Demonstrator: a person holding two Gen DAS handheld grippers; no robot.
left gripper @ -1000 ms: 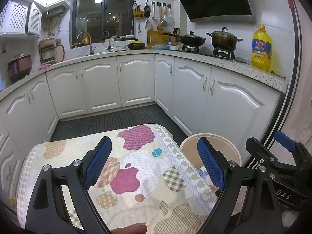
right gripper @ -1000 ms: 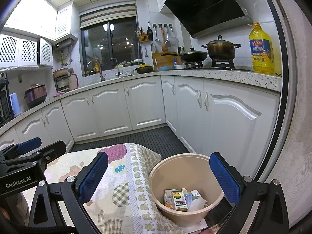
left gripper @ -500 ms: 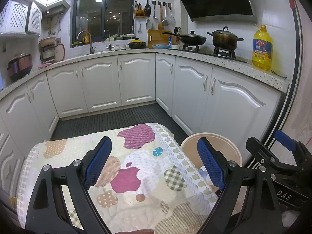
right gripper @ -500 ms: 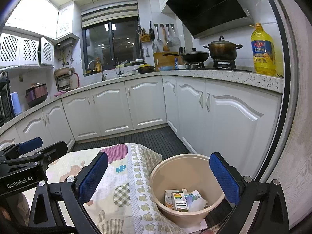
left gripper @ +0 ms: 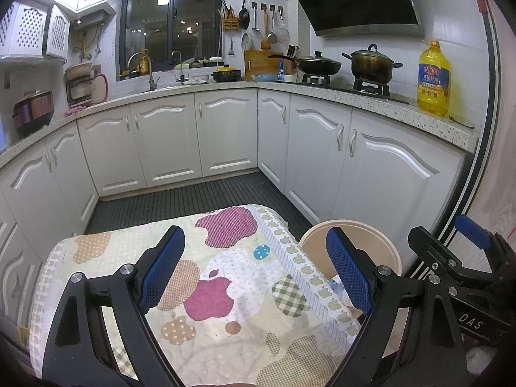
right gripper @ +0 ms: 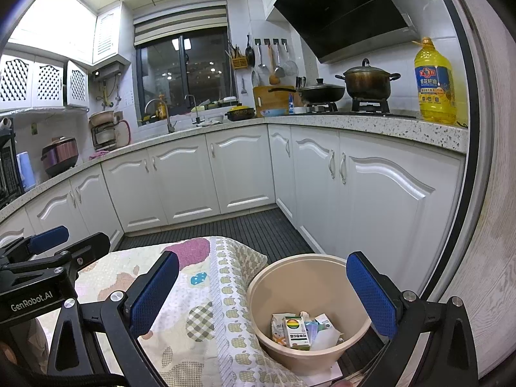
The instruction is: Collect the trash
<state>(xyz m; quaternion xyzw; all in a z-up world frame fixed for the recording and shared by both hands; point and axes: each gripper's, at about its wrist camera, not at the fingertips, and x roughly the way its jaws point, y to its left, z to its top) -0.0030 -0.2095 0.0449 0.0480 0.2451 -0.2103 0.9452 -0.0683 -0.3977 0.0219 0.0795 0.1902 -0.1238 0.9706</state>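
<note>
Left gripper (left gripper: 254, 267): spread wide, nothing between the blue pads, hovering over the quilted apple-print cloth (left gripper: 206, 290). Right gripper (right gripper: 262, 296): likewise spread wide and empty, angled down over the cloth's edge and the bucket. No change against the frames of a second and half a second back: same jaw spread, same pose, same framing in both views. Read as a pause rather than a reach, so no item in transit and nothing on its way to the bin.

Just ahead of and below the right gripper, nearer its right pad: beige bucket (right gripper: 309, 303) on the floor, hard against the draped cloth. Inside at the bottom: trash (right gripper: 301, 330), a small green-and-white carton with rainbow stripes, beside it crumpled wrappers and paper. From the left gripper: bucket off to the right, behind its right pad, contents mostly hidden.

Directly under and ahead of the left gripper: bare cloth, no loose litter visible on it. Judging from this, collection probably finished or nearly so, unless more rubbish out of view.

Farther out: dark ribbed floor mat (left gripper: 180, 200), white cabinets, yellow oil bottle (right gripper: 435, 80) on the counter
</note>
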